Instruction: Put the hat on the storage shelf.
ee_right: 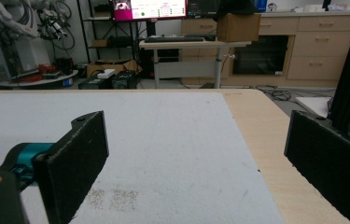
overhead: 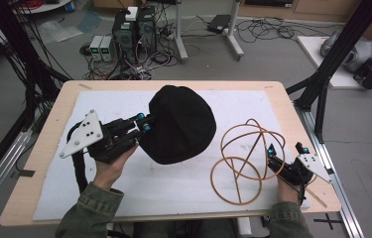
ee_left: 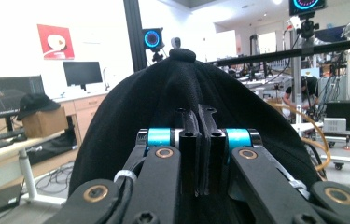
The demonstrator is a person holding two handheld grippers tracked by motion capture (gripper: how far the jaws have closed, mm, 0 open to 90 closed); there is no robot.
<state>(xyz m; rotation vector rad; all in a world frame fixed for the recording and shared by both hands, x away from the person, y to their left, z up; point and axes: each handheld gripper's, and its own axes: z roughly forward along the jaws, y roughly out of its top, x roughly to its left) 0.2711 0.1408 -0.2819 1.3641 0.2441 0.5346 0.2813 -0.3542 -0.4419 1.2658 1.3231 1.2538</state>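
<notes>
A black cap (overhead: 181, 124) hangs tilted above the white mat, gripped at its left edge. My left gripper (overhead: 146, 123) is shut on the cap's fabric. In the left gripper view the two jaws (ee_left: 200, 116) are pressed together with black cloth between them, and the cap (ee_left: 172, 88) bulges up behind them. A tan hoop frame (overhead: 212, 176) stands on the mat to the right of the cap. My right gripper (overhead: 286, 148) rests at the table's right side just beyond the frame. It is open, with nothing but bare mat between its pads (ee_right: 77, 158).
A white mat (overhead: 173, 183) covers most of the wooden table (overhead: 49, 148). Black frame posts stand at the table's left and right sides. Computers and tangled cables lie on the floor behind the far edge.
</notes>
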